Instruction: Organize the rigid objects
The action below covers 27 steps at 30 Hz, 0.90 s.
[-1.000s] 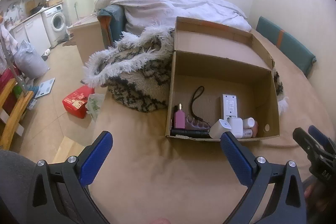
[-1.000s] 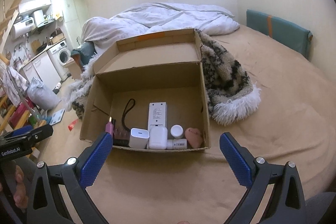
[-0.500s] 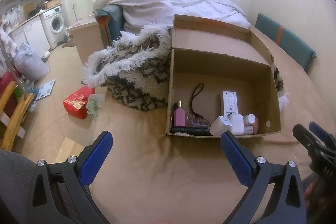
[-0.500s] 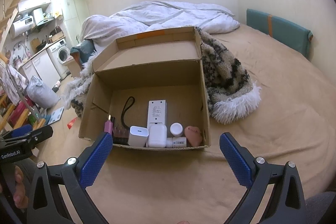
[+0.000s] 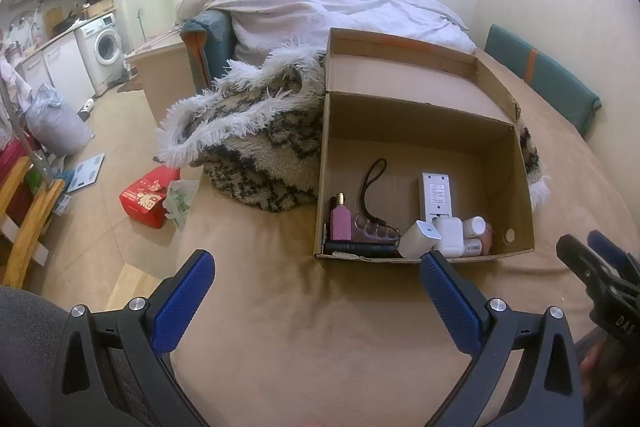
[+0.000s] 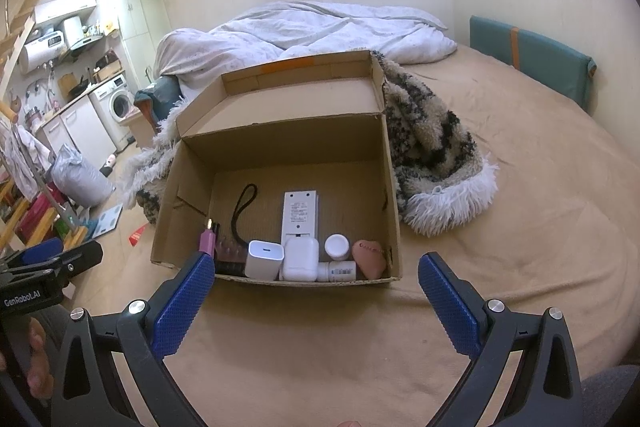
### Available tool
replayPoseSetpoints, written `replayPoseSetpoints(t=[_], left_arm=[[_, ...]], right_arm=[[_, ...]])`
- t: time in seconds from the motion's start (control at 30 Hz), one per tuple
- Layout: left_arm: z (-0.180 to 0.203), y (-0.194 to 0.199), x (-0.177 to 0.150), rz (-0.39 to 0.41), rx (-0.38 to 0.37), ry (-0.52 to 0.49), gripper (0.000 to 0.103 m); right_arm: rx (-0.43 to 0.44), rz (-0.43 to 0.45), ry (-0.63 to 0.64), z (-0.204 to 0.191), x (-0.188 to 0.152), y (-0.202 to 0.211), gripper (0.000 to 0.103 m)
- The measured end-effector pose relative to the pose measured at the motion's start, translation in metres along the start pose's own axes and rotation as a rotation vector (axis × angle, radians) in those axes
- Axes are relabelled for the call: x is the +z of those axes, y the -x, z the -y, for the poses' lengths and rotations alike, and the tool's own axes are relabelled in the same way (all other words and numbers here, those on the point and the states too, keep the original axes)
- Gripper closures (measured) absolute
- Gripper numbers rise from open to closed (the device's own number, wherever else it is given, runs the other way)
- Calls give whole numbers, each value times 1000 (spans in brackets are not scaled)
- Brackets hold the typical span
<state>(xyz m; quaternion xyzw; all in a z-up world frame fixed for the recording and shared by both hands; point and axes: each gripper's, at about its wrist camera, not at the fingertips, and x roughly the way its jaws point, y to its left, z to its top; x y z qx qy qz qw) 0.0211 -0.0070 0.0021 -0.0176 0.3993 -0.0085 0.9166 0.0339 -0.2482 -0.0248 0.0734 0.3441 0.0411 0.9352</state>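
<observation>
This is a small one-room home, a studio flat where sleeping and cooking share one space. A wide bed (image 6: 500,227) with a tan sheet fills the foreground, a rumpled white duvet (image 6: 320,31) heaped at 12 o'clock and a shaggy patterned throw (image 6: 432,147) beside it. At 10 o'clock a kitchenette runs along the wall: a front-loading washing machine (image 5: 105,43) under a counter (image 5: 60,33), white cabinets, a wall-mounted water heater (image 6: 40,51). Bags and a bathroom scale (image 5: 86,171) lie on the floor.

Both grippers share black frames, silver screws and blue textured fingers (image 6: 184,303). White "GenRobot.AI" lettering (image 6: 22,300) sits at nine o'clock; grey clothing fills lower corners.
</observation>
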Motion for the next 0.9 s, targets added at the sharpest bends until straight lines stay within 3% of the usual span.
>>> replayPoseSetpoints(t=[0.9], left_arm=[[-1,0,0,-2,-6,-7,1]], right_arm=[[-1,0,0,-1,0,0,0]])
